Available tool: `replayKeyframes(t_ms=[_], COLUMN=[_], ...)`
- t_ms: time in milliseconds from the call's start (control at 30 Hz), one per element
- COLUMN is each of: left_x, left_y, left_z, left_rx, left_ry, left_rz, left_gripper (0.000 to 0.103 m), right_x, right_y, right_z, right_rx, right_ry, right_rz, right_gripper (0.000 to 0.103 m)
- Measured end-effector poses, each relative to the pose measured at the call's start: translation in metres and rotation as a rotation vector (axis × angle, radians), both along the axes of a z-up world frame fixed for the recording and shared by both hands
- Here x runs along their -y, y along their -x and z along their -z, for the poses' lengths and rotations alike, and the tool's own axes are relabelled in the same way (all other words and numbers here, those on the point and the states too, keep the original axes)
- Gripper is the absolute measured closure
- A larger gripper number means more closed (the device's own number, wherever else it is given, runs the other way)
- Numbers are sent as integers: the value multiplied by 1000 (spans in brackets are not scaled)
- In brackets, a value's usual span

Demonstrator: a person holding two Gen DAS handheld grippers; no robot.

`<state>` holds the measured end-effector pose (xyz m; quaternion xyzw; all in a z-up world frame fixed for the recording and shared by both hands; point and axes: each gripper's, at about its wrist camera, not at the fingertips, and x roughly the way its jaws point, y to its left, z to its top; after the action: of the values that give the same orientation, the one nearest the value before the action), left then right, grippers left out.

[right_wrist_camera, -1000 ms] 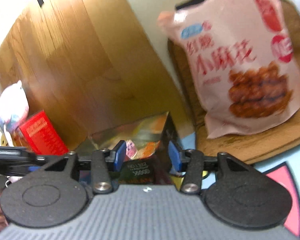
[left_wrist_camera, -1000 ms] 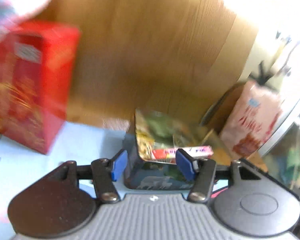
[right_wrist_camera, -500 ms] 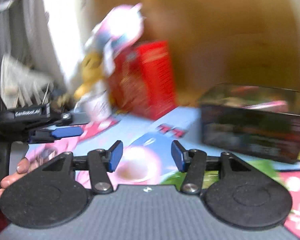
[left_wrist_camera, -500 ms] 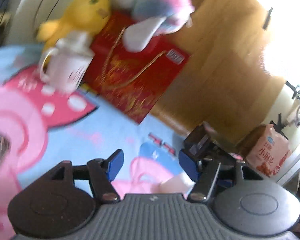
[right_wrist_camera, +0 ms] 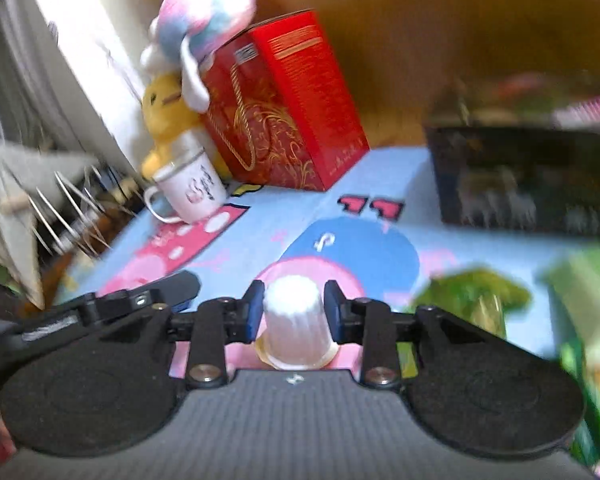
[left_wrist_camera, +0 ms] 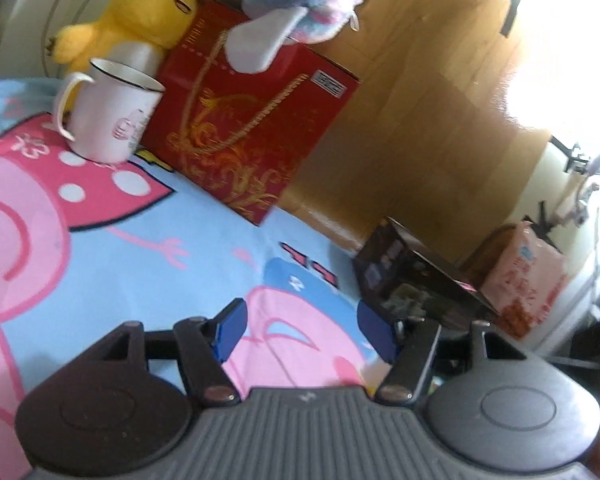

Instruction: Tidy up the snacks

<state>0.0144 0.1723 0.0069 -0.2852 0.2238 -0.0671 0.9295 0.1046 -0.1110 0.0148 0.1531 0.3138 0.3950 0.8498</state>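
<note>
My right gripper (right_wrist_camera: 294, 312) is shut on a small white ribbed jelly cup (right_wrist_camera: 294, 320), held just above the cartoon-print cloth (right_wrist_camera: 372, 248). My left gripper (left_wrist_camera: 300, 328) is open and empty over the same cloth (left_wrist_camera: 148, 248). A dark snack box (left_wrist_camera: 412, 276) with an open top stands to the right of the left gripper; it also shows in the right wrist view (right_wrist_camera: 528, 172) at the far right. A pink snack bag (left_wrist_camera: 528, 276) stands behind the box. The left gripper's body (right_wrist_camera: 100, 308) shows at the left of the right wrist view.
A red gift box (left_wrist_camera: 252, 120) stands at the back with a pink-blue plush (left_wrist_camera: 296, 4) on top, a yellow plush duck (left_wrist_camera: 136, 16) and a white mug (left_wrist_camera: 108, 116) beside it. A wooden headboard (left_wrist_camera: 420, 100) rises behind. A green packet (right_wrist_camera: 580, 300) lies at the right.
Both grippers swung away from the dark box toward the left side of the cloth. The right gripper, open and empty before, has closed on the white jelly cup.
</note>
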Motion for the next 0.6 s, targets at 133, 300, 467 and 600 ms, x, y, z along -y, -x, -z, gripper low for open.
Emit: replayKeyframes(t_ms=[133, 300, 467, 600], left_x=[7, 23, 38, 48], left_y=[1, 0, 2, 4], left_z=[0, -2, -2, -1], left_rx=[9, 14, 12, -10], left_ry=[2, -45, -91, -47], left_rz=[54, 118, 169, 220], left_gripper=[37, 37, 36, 36], right_x=[41, 77, 81, 80], right_y=[20, 41, 56, 62], right_z=[16, 28, 32, 31], right_rx=[-65, -100, -65, -13], right_ry=[-61, -137, -98, -61], right_rz=[55, 129, 157, 145], right_gripper=[68, 68, 68, 67])
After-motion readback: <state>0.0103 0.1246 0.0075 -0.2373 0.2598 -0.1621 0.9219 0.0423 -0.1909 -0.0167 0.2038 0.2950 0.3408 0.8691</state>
